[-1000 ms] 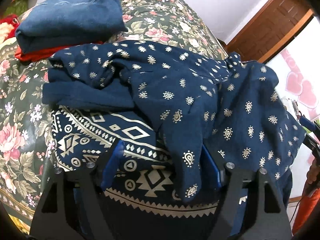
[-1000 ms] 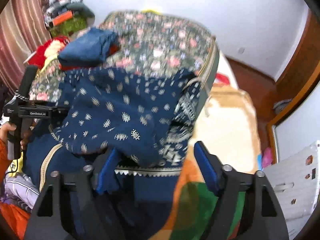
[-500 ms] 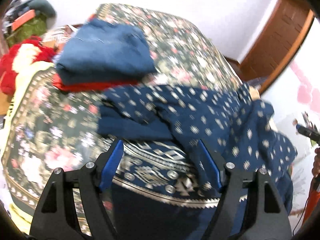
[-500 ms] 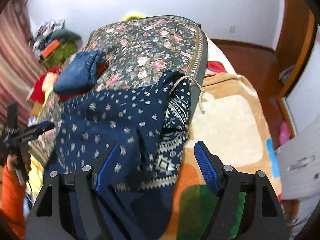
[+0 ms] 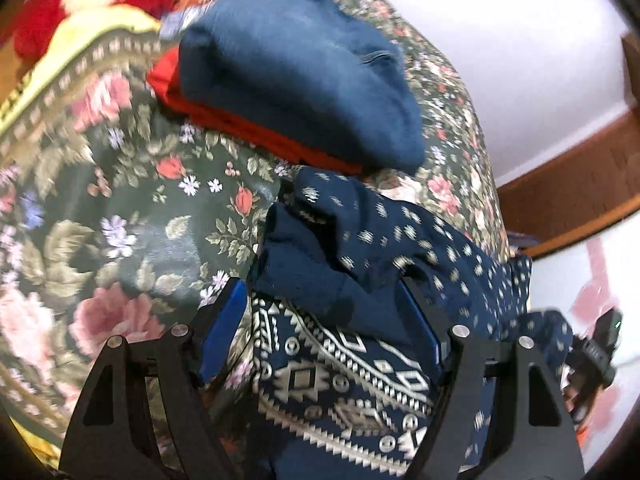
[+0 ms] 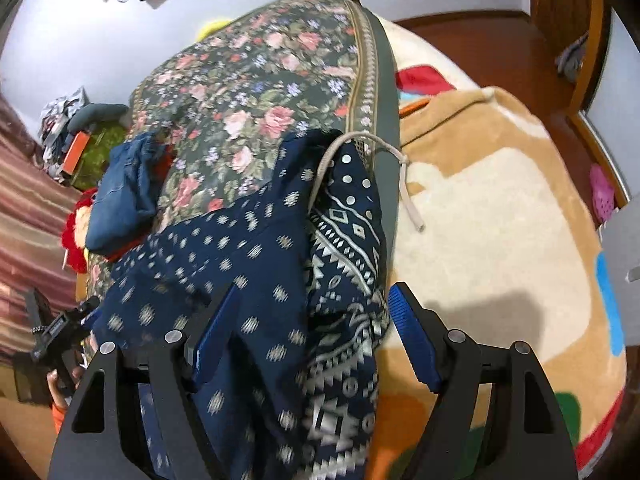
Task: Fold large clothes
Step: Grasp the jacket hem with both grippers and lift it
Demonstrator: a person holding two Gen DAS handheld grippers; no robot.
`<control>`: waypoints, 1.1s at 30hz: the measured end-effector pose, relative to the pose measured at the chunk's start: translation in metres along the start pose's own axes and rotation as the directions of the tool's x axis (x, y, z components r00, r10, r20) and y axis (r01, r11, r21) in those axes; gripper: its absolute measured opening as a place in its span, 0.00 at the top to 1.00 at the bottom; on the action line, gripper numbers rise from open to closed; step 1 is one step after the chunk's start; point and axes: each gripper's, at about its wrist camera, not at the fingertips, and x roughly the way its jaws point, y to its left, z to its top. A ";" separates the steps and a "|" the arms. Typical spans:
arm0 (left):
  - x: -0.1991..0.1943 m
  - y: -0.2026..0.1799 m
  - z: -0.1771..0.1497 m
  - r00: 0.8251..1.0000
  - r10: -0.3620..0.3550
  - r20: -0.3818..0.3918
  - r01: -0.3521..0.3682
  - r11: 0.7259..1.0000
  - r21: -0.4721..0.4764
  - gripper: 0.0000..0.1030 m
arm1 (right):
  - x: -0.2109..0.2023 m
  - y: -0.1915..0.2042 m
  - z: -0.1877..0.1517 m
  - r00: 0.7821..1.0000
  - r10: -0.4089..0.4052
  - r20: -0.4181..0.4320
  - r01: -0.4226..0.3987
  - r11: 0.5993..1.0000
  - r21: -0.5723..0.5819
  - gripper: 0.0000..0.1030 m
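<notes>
both your grippers hang over the navy garment at the bed's edge.

your left gripper (image 5: pixel 320 332) and right gripper (image 6: pixel 304 332) stand open, fabric between unpressed; the navy patterned garment (image 6: pixel 256 248) drapes over the floral bedspread's (image 5: pixel 132 208) near edge, folded blue jeans (image 5: pixel 296 80) behind.

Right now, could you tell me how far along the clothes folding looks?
Done: a folded blue garment lies on a red one on the floral bedspread. In hand: the left gripper and right gripper both stand open over the navy patterned garment, gripping nothing. Left: that garment lies rumpled and needs folding.
</notes>
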 end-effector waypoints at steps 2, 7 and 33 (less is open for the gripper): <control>0.012 0.001 0.006 1.000 -0.004 -0.011 0.004 1.000 -0.015 0.27 | 0.013 -0.003 0.007 1.000 0.002 -0.019 -0.002 1.000 0.008 0.29; 0.037 -0.008 0.020 1.000 -0.006 -0.027 0.006 1.000 0.008 0.27 | 0.039 -0.008 0.025 0.998 0.004 -0.055 -0.002 1.000 0.019 0.29; 0.041 -0.074 0.031 0.988 0.076 0.134 -0.104 0.972 0.210 0.82 | 0.048 0.013 0.059 0.994 0.025 0.105 -0.021 0.999 -0.036 0.85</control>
